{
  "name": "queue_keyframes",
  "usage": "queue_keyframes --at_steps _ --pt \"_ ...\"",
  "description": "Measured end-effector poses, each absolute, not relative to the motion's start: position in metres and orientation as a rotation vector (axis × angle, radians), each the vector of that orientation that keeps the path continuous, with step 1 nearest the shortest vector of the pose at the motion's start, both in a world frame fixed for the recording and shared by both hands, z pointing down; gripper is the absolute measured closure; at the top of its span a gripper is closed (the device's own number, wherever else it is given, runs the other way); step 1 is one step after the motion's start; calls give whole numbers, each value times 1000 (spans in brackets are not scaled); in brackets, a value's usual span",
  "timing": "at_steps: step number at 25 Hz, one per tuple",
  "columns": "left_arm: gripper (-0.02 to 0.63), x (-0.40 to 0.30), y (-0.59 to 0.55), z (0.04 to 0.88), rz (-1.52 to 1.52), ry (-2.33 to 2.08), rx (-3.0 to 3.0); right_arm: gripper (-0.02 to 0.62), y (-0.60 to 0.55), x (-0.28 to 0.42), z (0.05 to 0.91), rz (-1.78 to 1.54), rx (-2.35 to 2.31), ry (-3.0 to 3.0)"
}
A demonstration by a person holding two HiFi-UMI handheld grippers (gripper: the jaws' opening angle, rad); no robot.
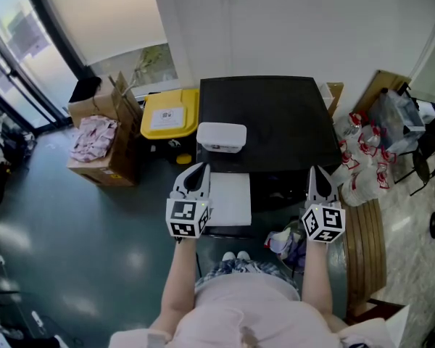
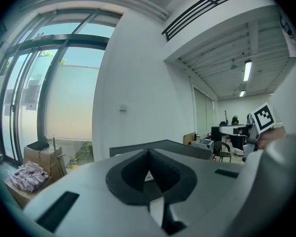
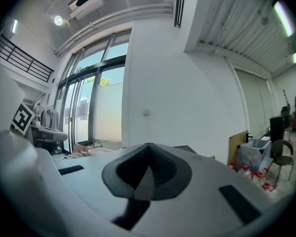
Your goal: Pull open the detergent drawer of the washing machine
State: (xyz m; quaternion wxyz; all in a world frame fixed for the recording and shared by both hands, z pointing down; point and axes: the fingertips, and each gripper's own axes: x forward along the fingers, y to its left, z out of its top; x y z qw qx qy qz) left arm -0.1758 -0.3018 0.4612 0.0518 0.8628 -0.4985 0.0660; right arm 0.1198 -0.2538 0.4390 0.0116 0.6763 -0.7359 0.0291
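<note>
Closest to my head camera are my own pale shirt and forearms, reaching forward to the two grippers. My left gripper has its jaws clenched together with nothing between them; in the left gripper view the dark pads meet along one line. My right gripper is the same, its jaws pressed together and empty, and its pads close up in the right gripper view.

Ahead stands the washing machine with its black top. A small white box sits on that top near the front left. From the machine's front edge, on the left side, a flat white slab juts out toward me. I take it for the detergent drawer, already standing out from the front.

Seen from above, my left jaws lie just beside the drawer's left edge, pointing at the machine's front left corner. I cannot tell whether they touch it. My right jaws point at the front right corner, well apart from the drawer, with the machine's dark front between. Both gripper views look across the black top, so the jaws are held above the drawer, not level with it.

Left of the machine are a yellow bin and a cardboard box holding pink cloth. To the right lie bottles with red labels and a wooden bench.
</note>
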Motion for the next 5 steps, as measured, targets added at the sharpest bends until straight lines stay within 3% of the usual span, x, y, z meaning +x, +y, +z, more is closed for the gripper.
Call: queue_keyframes --at_steps 5 --pt "580 -171 -300 464 204 -1519 2629 581 -252 123 441 92 2104 -2297"
